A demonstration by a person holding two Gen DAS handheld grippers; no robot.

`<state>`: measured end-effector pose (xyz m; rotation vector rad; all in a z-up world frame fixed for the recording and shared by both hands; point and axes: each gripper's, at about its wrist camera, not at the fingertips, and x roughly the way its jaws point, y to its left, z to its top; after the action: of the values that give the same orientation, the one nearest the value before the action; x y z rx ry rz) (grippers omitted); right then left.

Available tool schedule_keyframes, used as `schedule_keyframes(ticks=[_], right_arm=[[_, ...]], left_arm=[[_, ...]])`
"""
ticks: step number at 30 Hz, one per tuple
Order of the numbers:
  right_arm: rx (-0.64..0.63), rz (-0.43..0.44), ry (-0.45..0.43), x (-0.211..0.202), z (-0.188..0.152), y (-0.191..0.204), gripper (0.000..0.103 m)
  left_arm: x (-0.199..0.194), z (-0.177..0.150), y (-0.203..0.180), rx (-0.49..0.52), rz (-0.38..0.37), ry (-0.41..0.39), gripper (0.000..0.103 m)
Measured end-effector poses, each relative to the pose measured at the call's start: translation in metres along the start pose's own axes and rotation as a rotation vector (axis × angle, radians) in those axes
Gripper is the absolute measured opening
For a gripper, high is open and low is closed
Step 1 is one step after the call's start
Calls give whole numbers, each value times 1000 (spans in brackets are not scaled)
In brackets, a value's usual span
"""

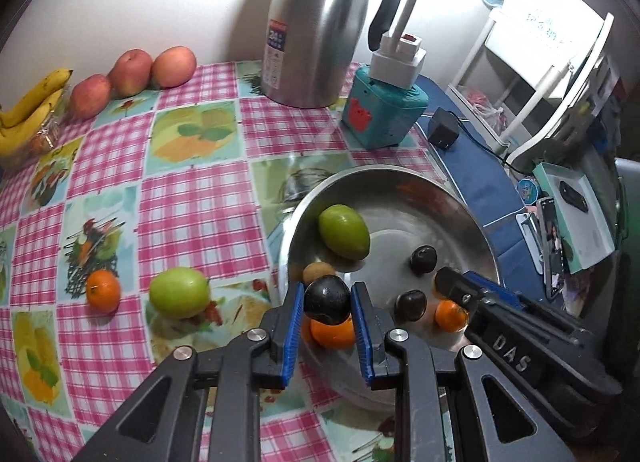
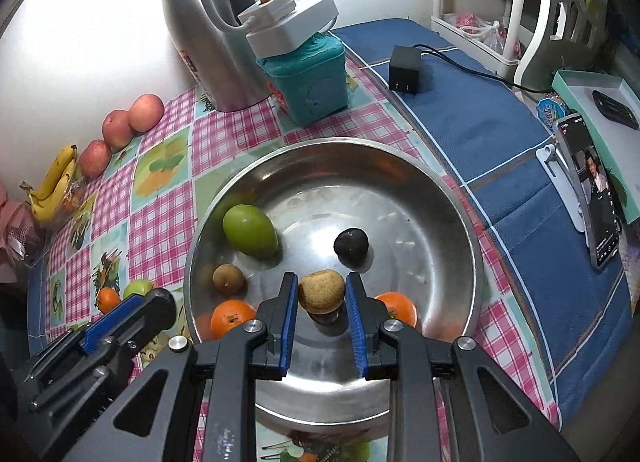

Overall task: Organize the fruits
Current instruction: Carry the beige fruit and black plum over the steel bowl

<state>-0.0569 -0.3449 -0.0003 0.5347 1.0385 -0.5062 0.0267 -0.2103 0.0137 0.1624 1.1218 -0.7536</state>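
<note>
My left gripper [image 1: 327, 308] is clamped on a dark plum [image 1: 327, 300] above the near rim of the steel bowl [image 2: 448, 197]. My right gripper [image 2: 321, 296] is clamped on a brown fruit [image 2: 321, 290], apparently a kiwi, over the bowl's floor. A green fruit [image 1: 179, 293] and a small orange [image 1: 103, 290] lie on the tablecloth [image 1: 192, 217] outside the bowl.

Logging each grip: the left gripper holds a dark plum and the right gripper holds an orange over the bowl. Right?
Not quite. The right gripper holds a brown kiwi, not an orange, as the right wrist view shows. The left gripper does hold a dark plum over the bowl.
</note>
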Motion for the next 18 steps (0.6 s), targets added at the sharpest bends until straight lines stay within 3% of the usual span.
schedule_keyframes(ticks=[9,18], right_arm=[[28,21,-3,19,6,-12,25],[51,15,7,30,10,-20,25]], left_arm=[[22,6,-12,14,-27,-30,26],[41,6,-18,30,-14,-6,26]])
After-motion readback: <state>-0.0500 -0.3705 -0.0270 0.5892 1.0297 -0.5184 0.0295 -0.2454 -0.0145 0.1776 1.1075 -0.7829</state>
